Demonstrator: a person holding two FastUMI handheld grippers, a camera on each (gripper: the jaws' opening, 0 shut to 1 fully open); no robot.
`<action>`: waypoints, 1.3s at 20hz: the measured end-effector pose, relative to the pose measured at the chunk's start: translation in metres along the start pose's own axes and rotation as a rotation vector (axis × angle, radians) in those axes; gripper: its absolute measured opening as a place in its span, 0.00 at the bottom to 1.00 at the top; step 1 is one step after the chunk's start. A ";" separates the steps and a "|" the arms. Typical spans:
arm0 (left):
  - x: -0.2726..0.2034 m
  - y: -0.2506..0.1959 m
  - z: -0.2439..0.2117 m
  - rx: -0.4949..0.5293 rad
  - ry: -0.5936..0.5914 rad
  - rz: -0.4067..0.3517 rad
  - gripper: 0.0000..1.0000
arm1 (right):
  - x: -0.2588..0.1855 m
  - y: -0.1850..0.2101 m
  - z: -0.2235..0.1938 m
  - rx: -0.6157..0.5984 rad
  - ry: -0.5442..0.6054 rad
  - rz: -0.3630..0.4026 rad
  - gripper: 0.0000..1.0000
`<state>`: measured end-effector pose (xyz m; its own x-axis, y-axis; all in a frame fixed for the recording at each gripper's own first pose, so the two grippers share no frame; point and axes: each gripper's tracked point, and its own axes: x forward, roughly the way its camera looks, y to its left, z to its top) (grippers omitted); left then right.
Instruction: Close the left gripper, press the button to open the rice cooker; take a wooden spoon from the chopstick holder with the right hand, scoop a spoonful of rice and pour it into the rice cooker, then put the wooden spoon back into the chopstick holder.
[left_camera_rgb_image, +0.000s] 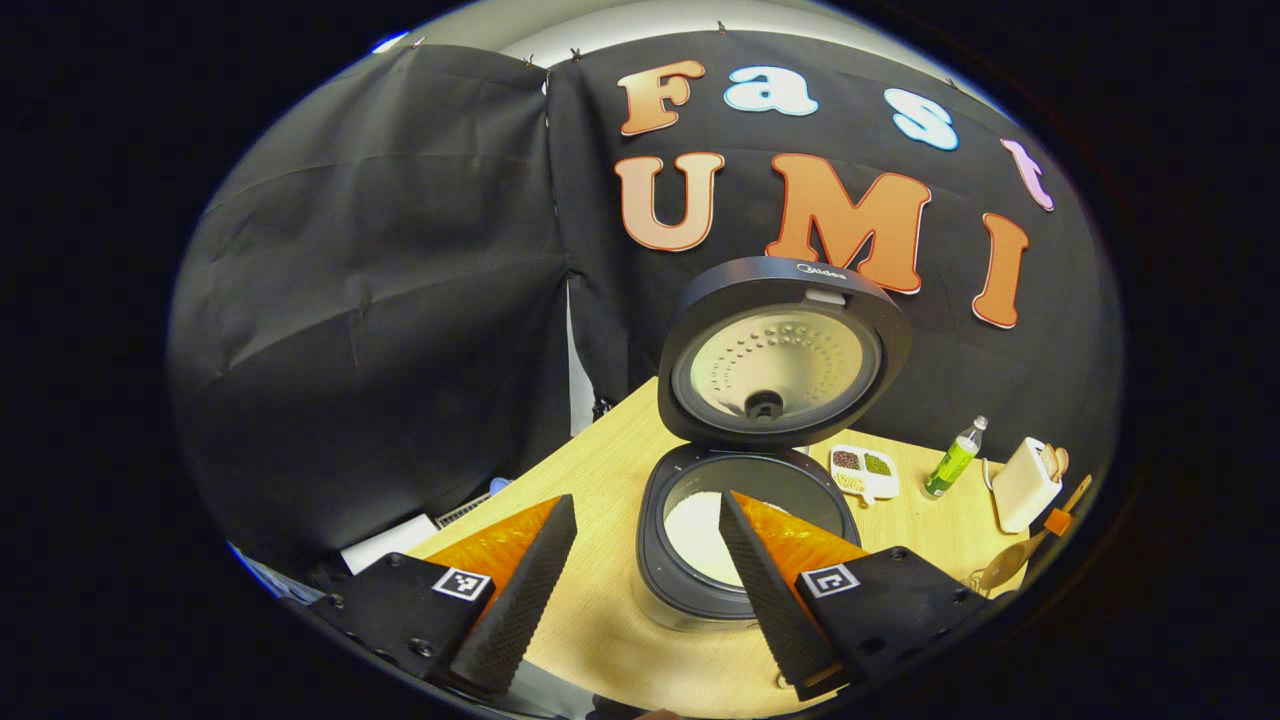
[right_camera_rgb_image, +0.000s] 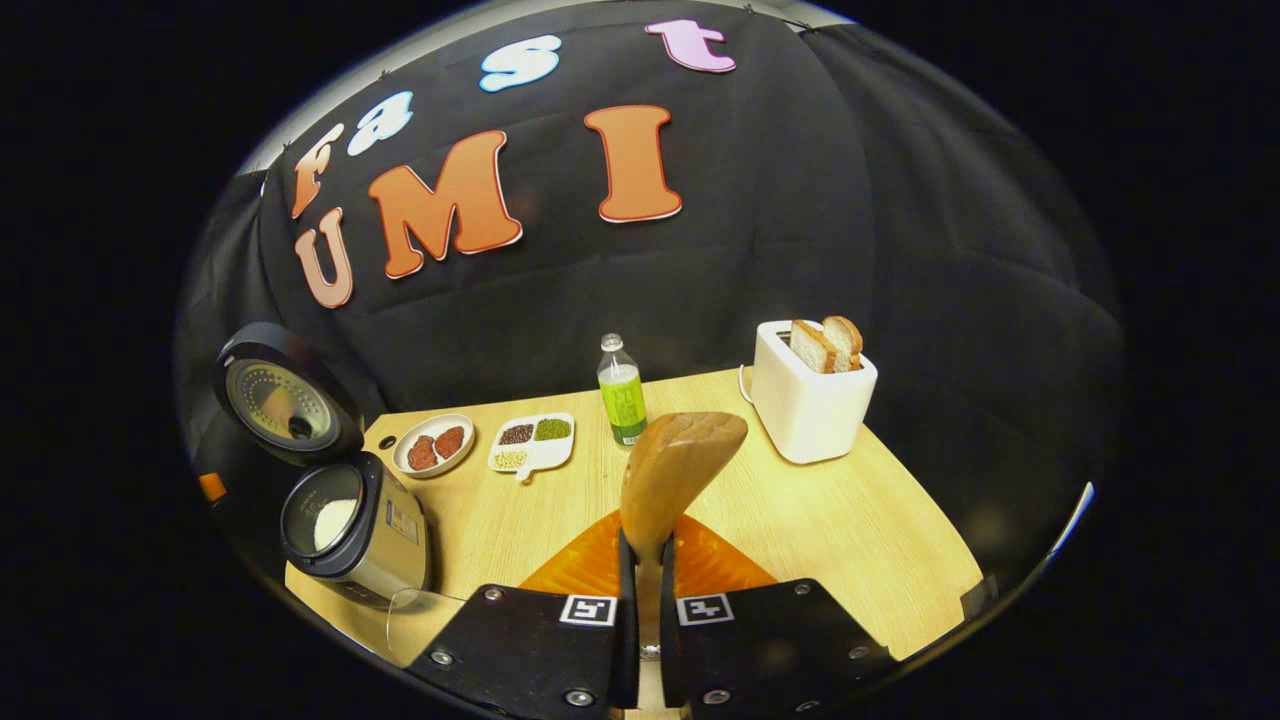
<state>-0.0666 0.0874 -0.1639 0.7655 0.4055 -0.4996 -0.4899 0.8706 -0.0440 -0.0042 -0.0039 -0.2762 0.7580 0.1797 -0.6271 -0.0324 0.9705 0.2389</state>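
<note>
The rice cooker stands open with its lid tipped up, and white rice lies in its pot. My left gripper is open in front of the cooker's near left rim, holding nothing. My right gripper is shut on the handle of a wooden spoon, whose bowl points up and away over the table. No rice shows on the spoon's visible face. The open rice cooker sits to the left of the right gripper. The spoon also shows at the far right in the left gripper view.
On the wooden table stand a white toaster with bread slices, a green bottle, a divided dish of beans and a small plate of red pieces. The table's front edge runs just below the cooker.
</note>
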 end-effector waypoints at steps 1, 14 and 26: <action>-0.002 0.000 0.002 0.003 -0.002 0.002 0.96 | 0.002 -0.001 -0.006 0.007 0.015 -0.001 0.08; -0.016 -0.011 0.015 0.058 -0.033 0.008 0.97 | 0.017 0.001 -0.052 0.104 0.135 0.047 0.18; -0.008 -0.024 0.061 0.128 -0.109 -0.032 0.93 | -0.003 -0.033 -0.015 0.086 0.063 0.019 0.49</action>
<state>-0.0356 0.0804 -0.1061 0.8240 0.3991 -0.4023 -0.4130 0.9090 0.0559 -0.0151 -0.0339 -0.2936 0.7155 0.2106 -0.6661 0.0118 0.9497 0.3129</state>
